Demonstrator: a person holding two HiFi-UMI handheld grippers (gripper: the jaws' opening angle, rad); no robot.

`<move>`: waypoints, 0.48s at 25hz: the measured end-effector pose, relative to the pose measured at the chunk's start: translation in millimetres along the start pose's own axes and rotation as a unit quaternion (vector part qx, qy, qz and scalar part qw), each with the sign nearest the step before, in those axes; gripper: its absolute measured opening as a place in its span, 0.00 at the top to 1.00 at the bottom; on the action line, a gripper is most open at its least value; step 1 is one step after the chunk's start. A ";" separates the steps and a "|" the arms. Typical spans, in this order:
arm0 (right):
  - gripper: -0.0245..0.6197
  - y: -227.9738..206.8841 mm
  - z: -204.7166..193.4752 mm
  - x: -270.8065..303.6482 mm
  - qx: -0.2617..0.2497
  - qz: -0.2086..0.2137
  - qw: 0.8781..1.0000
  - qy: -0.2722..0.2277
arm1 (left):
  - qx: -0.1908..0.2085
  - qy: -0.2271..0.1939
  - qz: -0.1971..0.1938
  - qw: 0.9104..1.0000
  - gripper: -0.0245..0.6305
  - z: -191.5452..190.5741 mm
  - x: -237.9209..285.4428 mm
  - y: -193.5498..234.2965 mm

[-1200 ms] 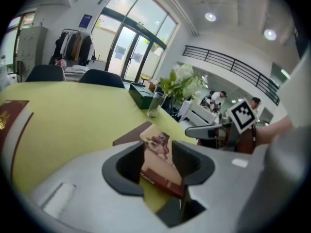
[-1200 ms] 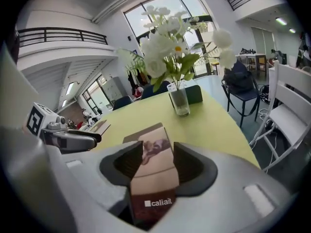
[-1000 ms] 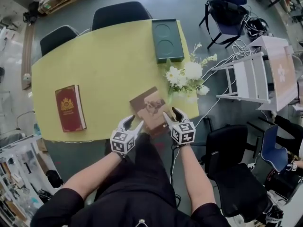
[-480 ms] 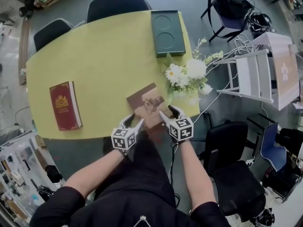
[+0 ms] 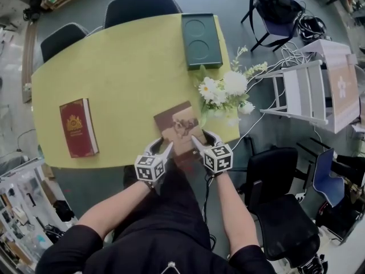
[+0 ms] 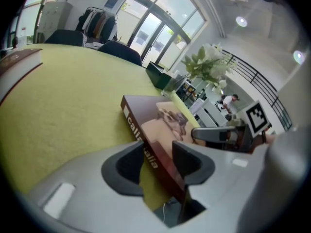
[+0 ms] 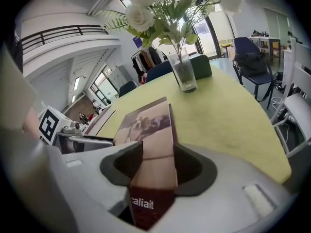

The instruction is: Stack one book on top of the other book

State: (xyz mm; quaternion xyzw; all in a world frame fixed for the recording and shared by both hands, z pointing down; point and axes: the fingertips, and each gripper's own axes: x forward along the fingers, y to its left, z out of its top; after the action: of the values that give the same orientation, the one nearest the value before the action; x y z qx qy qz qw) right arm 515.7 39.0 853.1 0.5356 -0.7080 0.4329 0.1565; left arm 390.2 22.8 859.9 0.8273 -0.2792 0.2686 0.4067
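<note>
On bench (image 5: 125, 67) far left, red book (image 5: 78, 127) lies untouched. Next, left gripper (image 5: 162, 145): jaws have just been closing on brown book (image 5: 178, 123), near corner, seemingly pinching it. Then right gripper (image 5: 201, 136): likewise closing, clamped on the other corner. Brown book overhangs bench edge, looks ready to lift.

Bright, even daylight was admitted by tall windows (image 6: 160, 30) at the far side; the gripper views were bowed and darkened at their edges.

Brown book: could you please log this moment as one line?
left hand-held gripper: jaws just closing, pinching brown book | right hand-held gripper: same | red book: lying apart
</note>
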 end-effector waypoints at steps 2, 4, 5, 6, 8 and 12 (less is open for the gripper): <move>0.66 2.9 0.7 -4.7 0.011 0.000 1.000 -0.007 | 0.009 -0.006 -0.002 1.000 0.66 5.5 -4.0 -1.8; 0.67 7.7 2.8 -10.9 0.018 0.001 1.000 -0.013 | 0.019 -0.014 -0.002 1.000 0.67 13.2 -9.9 -4.5; 0.67 11.2 4.5 -14.6 0.020 0.001 1.000 -0.015 | 0.024 -0.019 -0.002 1.000 0.67 17.9 -14.1 -6.0; 0.67 15.6 6.4 -18.6 0.022 0.002 1.000 -0.017 | 0.029 -0.024 -0.001 0.999 0.68 23.1 -19.2 -7.6; 0.68 25.4 11.1 -26.6 0.022 0.002 1.000 -0.021 | 0.040 -0.036 0.000 0.999 0.70 35.1 -30.4 -10.8; 0.69 43.1 30.4 -36.7 0.018 -0.003 0.999 -0.036 | 0.069 -0.060 0.002 0.996 0.71 65.8 -48.6 -14.8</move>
State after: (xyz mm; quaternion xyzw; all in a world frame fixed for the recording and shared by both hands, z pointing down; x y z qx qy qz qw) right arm 498.4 40.4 791.2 0.5555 -0.7038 0.4254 0.1226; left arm 380.5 -11.9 785.0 0.8675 -0.2855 0.2381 0.3306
